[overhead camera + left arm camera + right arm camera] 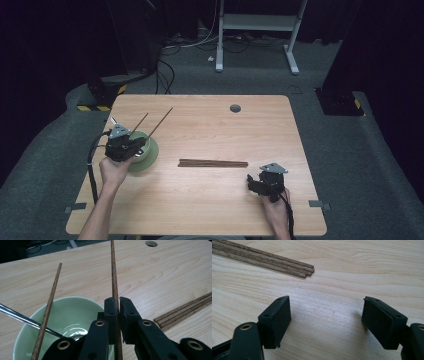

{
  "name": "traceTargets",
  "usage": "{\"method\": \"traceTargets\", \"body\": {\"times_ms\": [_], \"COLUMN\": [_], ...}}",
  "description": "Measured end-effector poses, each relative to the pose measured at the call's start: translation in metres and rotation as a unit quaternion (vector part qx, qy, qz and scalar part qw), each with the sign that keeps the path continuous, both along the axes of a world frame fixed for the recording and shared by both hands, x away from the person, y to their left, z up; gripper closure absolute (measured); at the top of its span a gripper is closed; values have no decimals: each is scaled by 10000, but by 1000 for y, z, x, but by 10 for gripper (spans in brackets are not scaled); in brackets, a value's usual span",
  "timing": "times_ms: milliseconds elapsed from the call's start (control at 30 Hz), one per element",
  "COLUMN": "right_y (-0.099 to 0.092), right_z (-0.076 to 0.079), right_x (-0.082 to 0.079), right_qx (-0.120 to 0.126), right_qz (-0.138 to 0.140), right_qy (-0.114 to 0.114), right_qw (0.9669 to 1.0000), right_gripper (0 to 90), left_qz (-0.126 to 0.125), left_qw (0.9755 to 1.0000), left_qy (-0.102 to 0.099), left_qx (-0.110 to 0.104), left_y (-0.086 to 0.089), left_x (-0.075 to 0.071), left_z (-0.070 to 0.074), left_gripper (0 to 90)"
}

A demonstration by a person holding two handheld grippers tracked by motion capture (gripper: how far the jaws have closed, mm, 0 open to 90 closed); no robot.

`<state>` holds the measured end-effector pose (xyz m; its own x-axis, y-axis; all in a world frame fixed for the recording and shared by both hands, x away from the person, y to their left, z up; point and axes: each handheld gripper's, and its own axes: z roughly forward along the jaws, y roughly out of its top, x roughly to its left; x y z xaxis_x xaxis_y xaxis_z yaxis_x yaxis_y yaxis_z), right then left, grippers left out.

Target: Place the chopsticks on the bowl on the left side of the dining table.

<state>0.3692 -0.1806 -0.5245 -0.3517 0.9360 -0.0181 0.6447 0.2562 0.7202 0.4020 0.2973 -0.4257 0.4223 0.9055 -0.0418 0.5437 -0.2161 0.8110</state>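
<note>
We see the left gripper (118,307) above the green bowl (72,315) near the bench's (210,125) left edge, its fingers (111,312) pinching one wooden chopstick (114,277); a second chopstick (50,305) and a metal utensil (22,317) lean inside the bowl; the remaining chopsticks (213,163) lie bundled at the bench's middle; the right gripper (327,322) rests near the front right corner, its fingers (278,317) spread wide over bare wood.

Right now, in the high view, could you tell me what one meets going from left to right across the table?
Left gripper clamped on a chopstick over the green bowl → bundle of chopsticks lying flat → right gripper, jaws apart.
</note>
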Motion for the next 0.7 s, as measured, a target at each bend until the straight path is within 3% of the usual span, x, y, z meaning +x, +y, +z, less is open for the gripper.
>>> {"method": "traceTargets", "body": {"times_ms": [567, 700], "right_y": [0, 0], "right_z": [0, 0], "right_x": [0, 0], "right_qx": [-1, 0], "right_qz": [1, -1], "right_qy": [0, 1], "right_qw": [10000, 10000], "right_gripper": [228, 228], "left_qz": [231, 281], "left_qw": [9997, 9996], "left_qy": [15, 34], "left_qx": [-102, 32], "left_y": [22, 24], "left_x": [-9, -10], "left_z": [-5, -6], "left_gripper": [840, 840]}}
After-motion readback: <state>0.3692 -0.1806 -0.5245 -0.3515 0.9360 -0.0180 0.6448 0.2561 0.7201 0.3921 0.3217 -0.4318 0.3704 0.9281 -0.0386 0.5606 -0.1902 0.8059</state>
